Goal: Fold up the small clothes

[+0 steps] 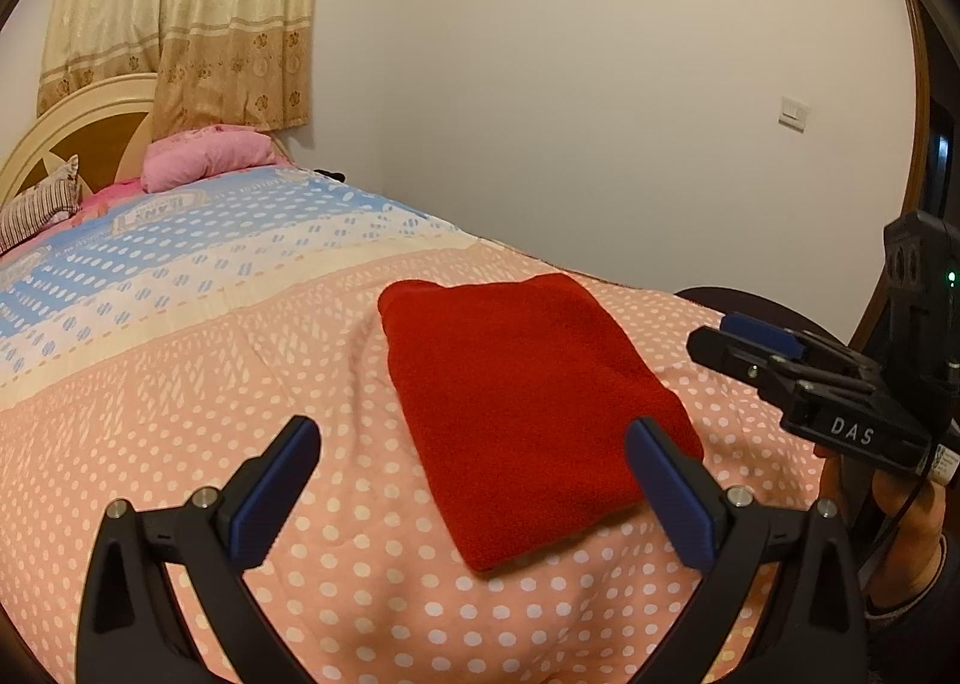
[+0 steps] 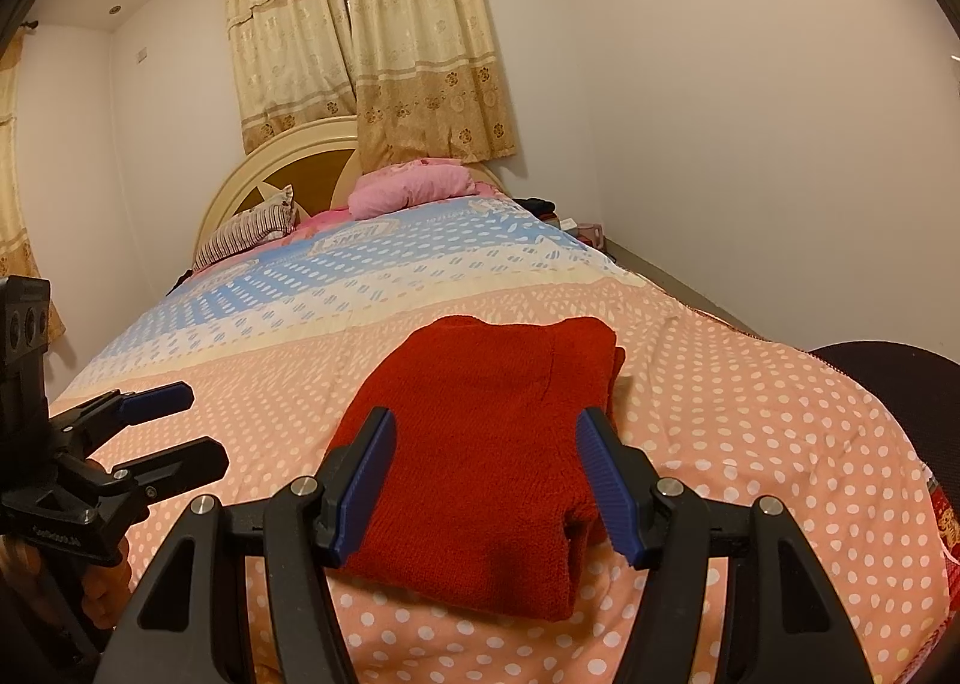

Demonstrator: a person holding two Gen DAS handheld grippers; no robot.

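1. A bed (image 1: 180, 384) with a dotted pink quilt carries the folded red garment (image 1: 528, 414).
2. Left gripper (image 1: 474, 492) and right gripper (image 2: 486, 480) hover spread, empty.
3. Folding looks finished; next probably means setting it aside.

Both grippers, left gripper (image 1: 474, 480) and right gripper (image 2: 483, 480), are black plastic with ribbed blue fingers (image 1: 273, 495), silver screws (white "DAS" lettering on the right).

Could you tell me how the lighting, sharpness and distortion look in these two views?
Left wrist view: warm indoor light, strong fisheye bending of the bedspread, dark vignette at the corners; red garment sharp. Right wrist view: same warm cast and barrel distortion, curtains bowed, garment's knit texture clearly in focus, no glare.
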